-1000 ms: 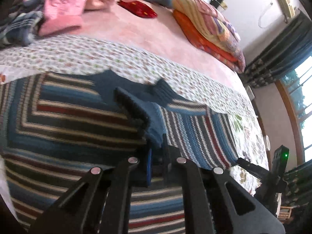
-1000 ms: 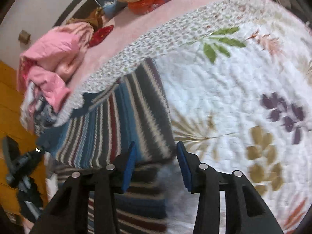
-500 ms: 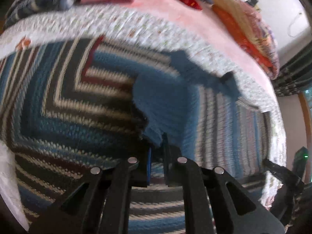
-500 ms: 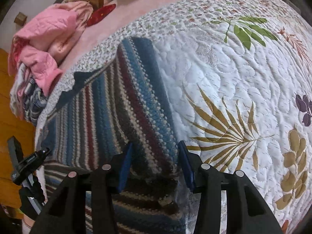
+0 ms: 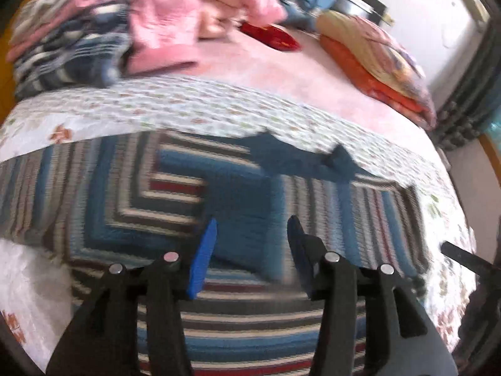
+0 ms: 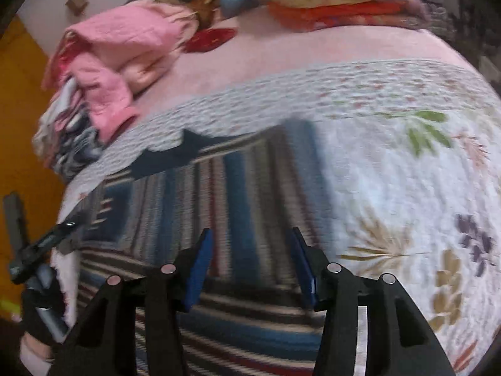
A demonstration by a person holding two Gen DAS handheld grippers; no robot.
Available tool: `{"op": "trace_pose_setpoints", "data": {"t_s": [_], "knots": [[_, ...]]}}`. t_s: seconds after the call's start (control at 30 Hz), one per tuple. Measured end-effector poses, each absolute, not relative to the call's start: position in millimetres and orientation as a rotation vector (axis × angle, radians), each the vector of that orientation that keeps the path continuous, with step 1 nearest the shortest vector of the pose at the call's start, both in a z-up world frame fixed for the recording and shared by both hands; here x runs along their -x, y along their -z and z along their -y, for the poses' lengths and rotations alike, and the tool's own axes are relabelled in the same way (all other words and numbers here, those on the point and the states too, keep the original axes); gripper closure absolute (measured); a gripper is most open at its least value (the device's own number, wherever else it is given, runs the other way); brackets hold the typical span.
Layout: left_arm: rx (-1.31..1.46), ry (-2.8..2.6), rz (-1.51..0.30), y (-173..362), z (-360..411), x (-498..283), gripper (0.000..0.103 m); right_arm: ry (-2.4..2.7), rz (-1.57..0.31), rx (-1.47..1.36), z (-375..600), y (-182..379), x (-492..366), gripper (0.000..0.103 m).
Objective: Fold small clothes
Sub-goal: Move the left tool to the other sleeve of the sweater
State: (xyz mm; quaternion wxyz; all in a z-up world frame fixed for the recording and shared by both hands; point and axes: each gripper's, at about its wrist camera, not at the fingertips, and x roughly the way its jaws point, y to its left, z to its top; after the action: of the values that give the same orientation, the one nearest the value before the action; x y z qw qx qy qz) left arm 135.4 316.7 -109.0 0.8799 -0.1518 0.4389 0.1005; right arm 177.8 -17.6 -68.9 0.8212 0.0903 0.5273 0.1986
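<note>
— How does the left gripper (image 5: 252, 228) sit?

— It hangs low over the striped sweater (image 5: 219, 203), pointing forward across the bed (image 5: 281, 72). Its fingers (image 5: 203, 257) stand wide apart with nothing between them; only the knit shows in the gap.

— And the right gripper (image 6: 250, 241)?

— Much the same. It hovers over the sweater's right part, close to its right edge, its fingers (image 6: 200, 263) spread wide and empty. In the right wrist view the left gripper shows at the far left edge, held in a dark-gloved hand (image 6: 37, 310).

— Where does the sweater lie?

— Flat on the white flowered quilt (image 6: 391, 172) that covers the near part of the bed. It is knit in blue, grey, cream and dark red stripes. In the left view, the stripes on the left part turn in nested corners, while those on the right part run away from the camera. A dark blue collar (image 5: 300, 159) sits at the far edge, its points lying on the quilt's small-flowered border. Both views are blurred, so the finer folds cannot be made out.

— What else lies on the bed?

— Beyond the quilt, on the pink sheet, a pile of pink clothes (image 5: 175, 22) sits to the left, a small red cushion (image 5: 272, 36) in the middle and folded orange bedding (image 5: 375, 62) to the right.
</note>
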Motion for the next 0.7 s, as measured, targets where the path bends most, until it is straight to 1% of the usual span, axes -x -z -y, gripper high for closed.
{"op": "trace_pose_setpoints", "data": {"t_s": [0.1, 0.2, 0.23, 0.3, 0.33, 0.47, 0.63, 0.67, 0.7], "knots": [[0.327, -0.206, -0.985, 133.9, -309.9, -146.6, 0.055, -0.424, -1.166, -0.146, -7.9, 85.2, -182.9, 0.052], [0.343, -0.223, -1.056, 161.0, -313.9, -152.6, 0.056, -0.405, -1.218, -0.114, -10.6, 104.7, -186.3, 0.052], [0.341, -0.217, -1.054, 166.0, -315.0, -151.1, 0.056, -0.389, -1.246, -0.097, -12.2, 114.8, -187.5, 0.052], [0.323, -0.199, -1.045, 168.9, -316.2, -147.7, 0.056, -0.383, -1.280, -0.102, -15.1, 135.4, -188.6, 0.052], [0.320, -0.196, -1.045, 169.1, -315.9, -147.3, 0.056, -0.385, -1.268, -0.093, -15.4, 138.1, -187.5, 0.052], [0.347, -0.187, -1.045, 172.0, -319.4, -146.3, 0.056, -0.371, -1.246, -0.045, -25.0, 140.9, -185.3, 0.049], [0.363, -0.189, -1.047, 172.9, -318.8, -147.6, 0.055, -0.360, -1.249, -0.023, -32.1, 144.2, -188.9, 0.046], [0.366, -0.191, -1.053, 169.4, -318.9, -147.0, 0.056, -0.358, -1.259, -0.017, -31.0, 141.6, -190.1, 0.046], [0.379, -0.198, -1.060, 162.4, -320.2, -144.1, 0.056, -0.352, -1.270, -0.019, -30.9, 133.7, -189.8, 0.049]]}}
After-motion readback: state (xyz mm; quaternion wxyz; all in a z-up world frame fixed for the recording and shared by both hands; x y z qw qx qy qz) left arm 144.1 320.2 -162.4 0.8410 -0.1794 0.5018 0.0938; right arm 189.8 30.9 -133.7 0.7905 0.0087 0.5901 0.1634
